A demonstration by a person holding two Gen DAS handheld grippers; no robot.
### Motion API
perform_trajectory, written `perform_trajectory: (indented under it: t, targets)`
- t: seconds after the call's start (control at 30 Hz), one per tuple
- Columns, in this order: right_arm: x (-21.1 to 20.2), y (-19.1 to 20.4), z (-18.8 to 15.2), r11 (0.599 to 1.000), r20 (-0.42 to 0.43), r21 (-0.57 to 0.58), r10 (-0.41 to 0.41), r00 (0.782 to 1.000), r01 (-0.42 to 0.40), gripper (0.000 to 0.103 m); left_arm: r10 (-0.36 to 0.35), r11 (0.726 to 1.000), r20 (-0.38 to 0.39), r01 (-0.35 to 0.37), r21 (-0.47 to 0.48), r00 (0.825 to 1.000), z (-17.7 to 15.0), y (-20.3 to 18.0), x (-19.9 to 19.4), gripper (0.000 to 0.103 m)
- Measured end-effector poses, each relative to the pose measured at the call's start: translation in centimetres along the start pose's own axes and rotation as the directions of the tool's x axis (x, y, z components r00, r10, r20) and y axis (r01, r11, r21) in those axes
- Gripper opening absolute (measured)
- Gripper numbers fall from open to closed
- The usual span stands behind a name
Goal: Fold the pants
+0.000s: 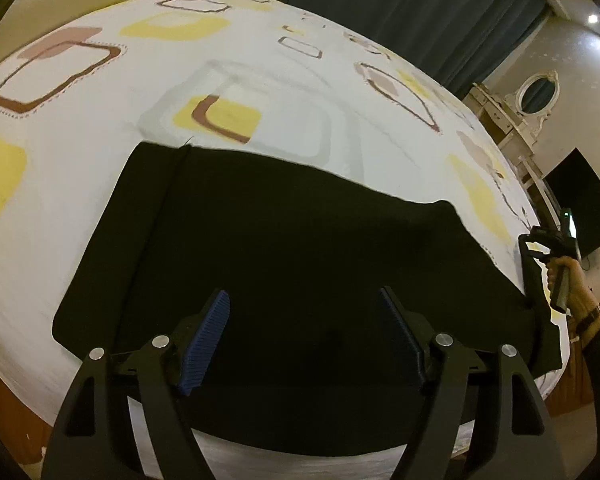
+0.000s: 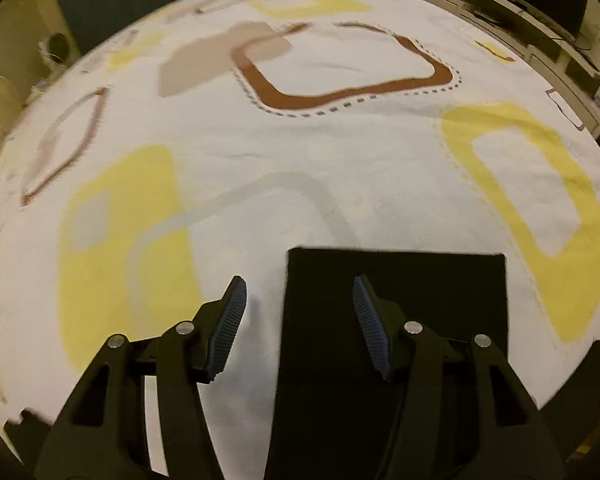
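Black pants (image 1: 292, 280) lie flat on the bed (image 1: 100, 128). Left tongs (image 1: 304, 340) and right tongs (image 2: 298, 328) hover above, both spread open and empty.

One pair of black pants (image 1: 284, 248), two claws, one bedsheet (image 2: 340, 152).

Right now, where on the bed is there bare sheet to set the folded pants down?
Bare sheet lies beyond the pants' far edge, up to the brown square print, and left of them over the yellow patch. The near edge is crowded: pants under both open grippers, left and right.
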State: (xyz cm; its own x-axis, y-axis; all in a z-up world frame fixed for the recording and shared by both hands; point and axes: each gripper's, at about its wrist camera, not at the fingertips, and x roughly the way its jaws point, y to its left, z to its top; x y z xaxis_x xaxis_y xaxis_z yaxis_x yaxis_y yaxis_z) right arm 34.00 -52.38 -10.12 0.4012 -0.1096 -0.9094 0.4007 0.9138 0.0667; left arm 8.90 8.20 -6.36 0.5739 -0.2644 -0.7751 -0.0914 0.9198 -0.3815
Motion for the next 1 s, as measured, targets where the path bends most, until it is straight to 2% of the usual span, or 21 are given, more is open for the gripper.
perform_trajectory:
  t: [0.03,0.1,0.13,0.2,0.33,0.4,0.47,0.5,0.57,0.6,0.63,0.67,0.7,0.73,0.77,0.83,0.87,0.9,0.93,1.0]
  targets:
    - [0.5,0.1,0.1,1.000,-0.001,-0.012,-0.021,1.000,0.021,0.055,0.003,1.000,0.001,-0.003,-0.003,1.000,-0.1,0.1,0.0,0.075]
    - [0.4,0.3,0.0,0.998,0.011,-0.029,-0.064,0.998,0.064,0.046,0.007,1.000,0.000,-0.007,-0.004,1.000,-0.2,0.1,0.1,0.075]
    - [0.2,0.3,-0.1,0.995,0.024,-0.045,-0.086,0.996,0.087,0.032,0.009,1.000,0.001,-0.009,-0.003,1.000,-0.3,0.1,0.1,0.075]
    - [-0.8,-0.2,-0.3,0.998,0.030,-0.053,-0.044,0.999,0.046,0.018,0.017,1.000,-0.002,-0.017,0.000,1.000,-0.4,0.1,0.2,0.077]
    - [-5.5,-2.7,-0.5,0.997,0.134,-0.019,0.076,0.988,-0.074,0.014,0.031,1.000,-0.002,-0.031,0.003,1.000,-0.7,-0.1,0.0,0.077]
    - [-8.4,-4.6,-0.9,0.985,0.195,0.000,0.167,0.966,-0.171,0.014,0.031,1.000,-0.005,-0.031,0.001,1.000,-0.8,-0.1,0.0,0.077]
    - [-11.6,-7.5,-1.6,0.961,0.252,0.031,0.258,0.933,-0.274,0.014,0.032,0.999,-0.005,-0.032,-0.009,0.999,-0.8,0.0,-0.1,0.077]
    - [-13.5,-9.7,-2.5,0.940,0.291,0.046,0.311,0.905,-0.338,0.014,0.036,0.999,-0.006,-0.036,-0.010,0.999,-0.8,0.0,-0.1,0.077]
    - [-15.8,-13.4,-4.0,0.917,0.340,0.074,0.345,0.875,-0.391,0.013,0.039,0.999,-0.006,-0.039,-0.006,0.999,-0.9,-0.2,-0.2,0.077]
    - [-15.8,-13.4,-4.0,0.917,0.340,0.074,0.345,0.875,-0.391,0.013,0.043,0.999,-0.006,-0.043,-0.002,0.999,-1.0,-0.3,-0.2,0.077]
    - [-17.2,-17.3,-6.0,0.894,0.374,0.106,0.371,0.850,-0.436,0.013,0.042,0.999,-0.006,-0.042,-0.001,0.999,-1.0,-0.4,-0.3,0.077]
    - [-17.6,-19.1,-7.0,0.887,0.386,0.125,0.369,0.845,-0.444,0.013,0.039,0.999,-0.007,-0.039,-0.002,0.999,-1.0,-0.5,-0.3,0.077]
    - [-17.9,-20.8,-8.2,0.880,0.394,0.144,0.369,0.842,-0.453,0.013,0.036,0.999,-0.009,-0.036,-0.005,0.999,-1.0,-0.6,-0.3,0.077]
    - [-17.9,-20.8,-8.2,0.880,0.394,0.144,0.369,0.842,-0.453,0.013,0.032,0.999,-0.010,-0.032,-0.007,0.999,-1.1,-0.7,-0.3,0.077]
    - [-18.0,-23.0,-10.0,0.866,0.398,0.167,0.378,0.836,-0.471,0.013,0.031,0.999,-0.011,-0.031,-0.006,0.999,-1.1,-0.8,-0.3,0.077]
    - [-17.6,-26.1,-12.7,0.848,0.391,0.217,0.379,0.839,-0.484,0.013,0.033,0.999,-0.011,-0.033,-0.003,0.999,-1.1,-1.0,-0.3,0.077]
    - [-17.2,-27.6,-14.4,0.842,0.384,0.243,0.372,0.845,-0.481,0.013,0.035,0.999,-0.011,-0.035,-0.001,0.999,-1.2,-1.2,-0.2,0.077]
    - [-15.9,-30.2,-17.4,0.844,0.353,0.288,0.346,0.869,-0.453,0.013,0.036,0.999,-0.010,-0.036,0.001,0.999,-1.2,-1.3,-0.2,0.077]
    - [-15.9,-30.2,-17.4,0.844,0.353,0.288,0.346,0.869,-0.453,0.013,0.041,0.999,-0.009,-0.041,0.004,0.999,-1.2,-1.4,-0.2,0.077]
    - [-14.6,-32.1,-19.6,0.834,0.327,0.334,0.334,0.884,-0.439,0.013,0.047,0.999,-0.008,-0.047,0.007,0.999,-1.3,-1.5,-0.1,0.077]
